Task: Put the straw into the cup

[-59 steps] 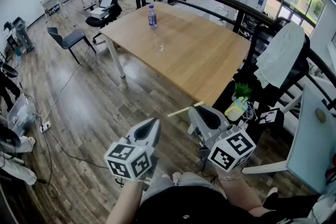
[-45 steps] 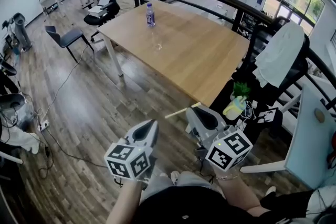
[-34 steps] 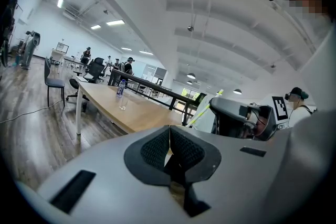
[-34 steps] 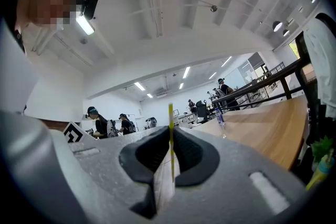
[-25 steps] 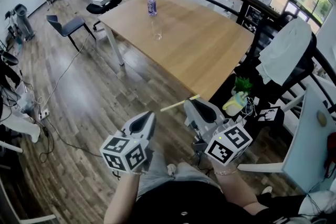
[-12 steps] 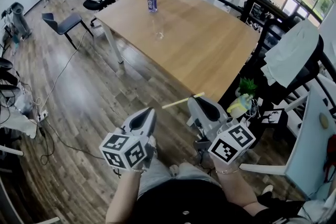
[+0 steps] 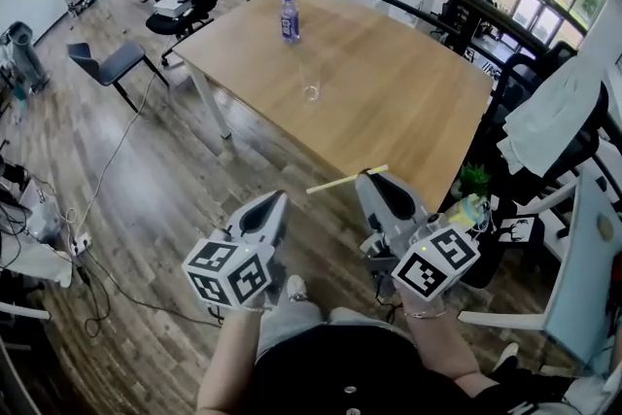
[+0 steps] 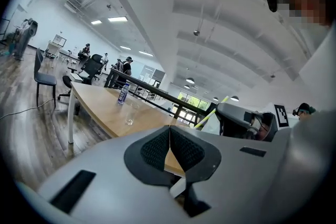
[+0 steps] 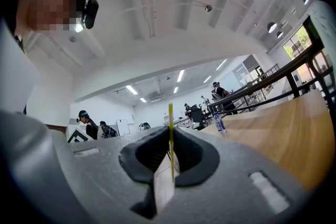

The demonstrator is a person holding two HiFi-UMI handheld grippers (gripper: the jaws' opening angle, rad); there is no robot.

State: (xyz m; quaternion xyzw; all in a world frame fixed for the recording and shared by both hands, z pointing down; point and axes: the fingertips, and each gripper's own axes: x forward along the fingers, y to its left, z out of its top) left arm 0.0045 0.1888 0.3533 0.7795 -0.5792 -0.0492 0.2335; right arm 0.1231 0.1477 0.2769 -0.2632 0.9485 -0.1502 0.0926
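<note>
**Yellow straw carried toward the cup; insertion not yet begun**

Item: straw point(image 7: 345, 180), thin, yellow, pinched crosswise between the jaws of the right gripper point(image 7: 375, 178); in the right gripper view it stands upright between the two dark pads point(image 9: 170, 136), its upper end well clear of them; in the head view it juts out to the left over the wooden floor, short of the table edge.

Item: left gripper point(image 7: 276, 201), jaws pressed together on nothing; held beside the right one, apart from the straw.

Item: cup point(image 7: 311, 92), clear glass, upright on the wooden table point(image 7: 408, 112), well apart from both grippers; a bottle point(image 7: 290, 17) with a blue label stands farther back.

Step in hand, as judged: approach with the straw; no part of the task at the cup is done.

Next move calls for: closing on the table, tipping the straw from level to near upright, lining its lower end over the cup mouth, then lowering and releasing; the left gripper may need to steady the light cup.

Hard to make out: the cup's rim and whether it holds anything, small and faint in both views that show it point(image 8: 129, 115); the right gripper view shows no cup.
</note>
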